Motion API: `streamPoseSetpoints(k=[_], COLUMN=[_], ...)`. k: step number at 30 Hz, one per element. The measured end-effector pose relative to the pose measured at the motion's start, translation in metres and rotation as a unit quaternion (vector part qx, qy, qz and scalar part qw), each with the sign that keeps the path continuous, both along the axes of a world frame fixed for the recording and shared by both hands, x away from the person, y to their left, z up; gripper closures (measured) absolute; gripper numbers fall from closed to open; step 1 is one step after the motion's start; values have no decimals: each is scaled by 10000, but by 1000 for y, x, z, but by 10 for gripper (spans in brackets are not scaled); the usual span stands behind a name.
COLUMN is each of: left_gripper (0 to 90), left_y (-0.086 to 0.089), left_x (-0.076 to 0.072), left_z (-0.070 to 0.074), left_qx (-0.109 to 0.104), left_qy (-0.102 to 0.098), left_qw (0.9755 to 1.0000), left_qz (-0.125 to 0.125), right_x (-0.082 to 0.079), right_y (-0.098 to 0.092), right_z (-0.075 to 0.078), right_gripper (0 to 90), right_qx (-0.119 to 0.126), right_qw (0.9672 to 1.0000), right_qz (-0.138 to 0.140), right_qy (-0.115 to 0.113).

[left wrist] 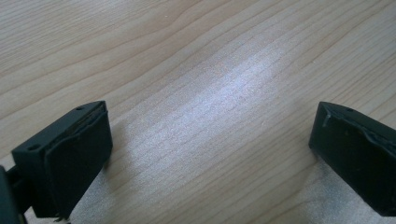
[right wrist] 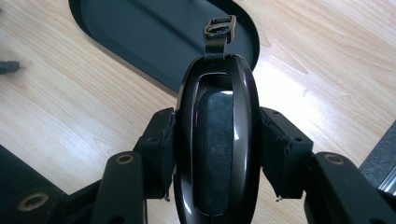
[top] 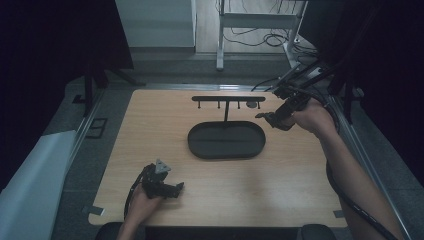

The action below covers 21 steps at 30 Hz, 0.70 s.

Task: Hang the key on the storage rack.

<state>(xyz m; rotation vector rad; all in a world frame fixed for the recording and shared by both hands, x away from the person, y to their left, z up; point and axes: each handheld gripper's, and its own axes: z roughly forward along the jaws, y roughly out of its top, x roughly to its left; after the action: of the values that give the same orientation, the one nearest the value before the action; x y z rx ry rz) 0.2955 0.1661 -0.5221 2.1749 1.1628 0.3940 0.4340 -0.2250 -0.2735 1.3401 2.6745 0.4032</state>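
Observation:
My right gripper [right wrist: 217, 140] is shut on a glossy dark oval key fob [right wrist: 215, 126], its pads [right wrist: 158, 144] pressing both long sides. A short strap with a metal ring [right wrist: 219, 25] sticks out of the fob's far end. In the high view this gripper [top: 265, 116] hangs above the table just right of the black oval tray [top: 226, 155], below the right end of the hook rack [top: 228, 98]. My left gripper [top: 179, 189] rests low near the front left of the table. Its jaws stand wide apart [left wrist: 210, 126] over bare wood, open.
The rack's bar stands on a post rising from the tray's back edge, with small hooks under it. The wooden table [top: 150, 130] ends at metal rails on both sides. Stands and cables crowd the back right [top: 310, 75]. A white roll [top: 30, 185] lies at the left.

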Motion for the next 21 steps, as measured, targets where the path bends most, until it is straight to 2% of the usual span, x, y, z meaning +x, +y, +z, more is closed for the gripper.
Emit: streamPoseSetpoints(k=[8, 21], left_gripper=[0, 0], left_y=[0, 0], left_x=[0, 0], left_z=[0, 0], left_qx=[3, 4], left_qy=[-5, -18], left_qw=[10000, 10000], left_qz=[3, 12], right_x=[7, 23], right_y=[-1, 8], right_z=[8, 17], right_gripper=[495, 495], right_qx=[31, 20], right_qw=[10000, 9996], right_qz=[-75, -226], right_qy=[-41, -160])
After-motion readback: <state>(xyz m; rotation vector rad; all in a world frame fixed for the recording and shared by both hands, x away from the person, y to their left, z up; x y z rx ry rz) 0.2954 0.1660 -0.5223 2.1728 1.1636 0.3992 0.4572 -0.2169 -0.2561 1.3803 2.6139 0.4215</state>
